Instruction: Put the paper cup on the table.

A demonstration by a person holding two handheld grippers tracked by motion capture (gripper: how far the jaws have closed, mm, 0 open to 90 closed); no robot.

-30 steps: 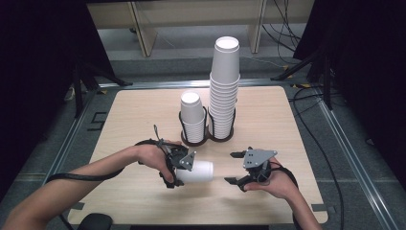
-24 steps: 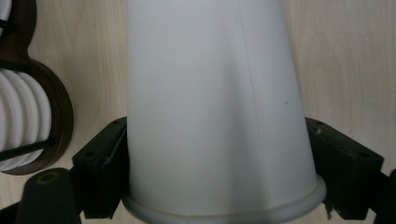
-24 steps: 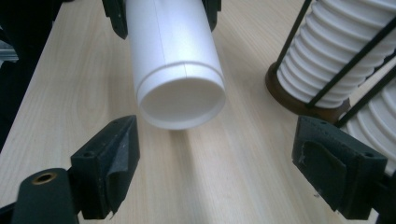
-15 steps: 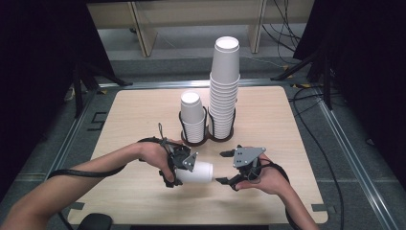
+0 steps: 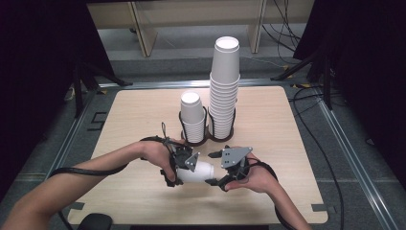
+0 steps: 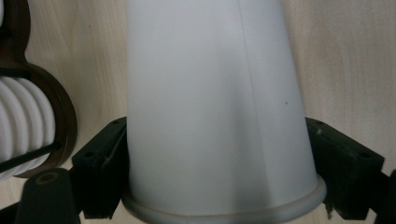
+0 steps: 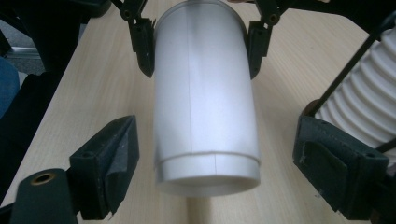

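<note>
One single white paper cup lies on its side above the pale wooden table, pinched near its rim between the left gripper's two black jaws, which press on both its sides. The right gripper faces the cup's closed bottom end; its jaws stand spread, one on each side of the cup's base with a gap on both sides, touching nothing. Beyond both grippers stands one dark two-ring wire holder with two stacks of white cups: a short stack and, beside it, a tall stack. No writing can be read on the cups.
</note>
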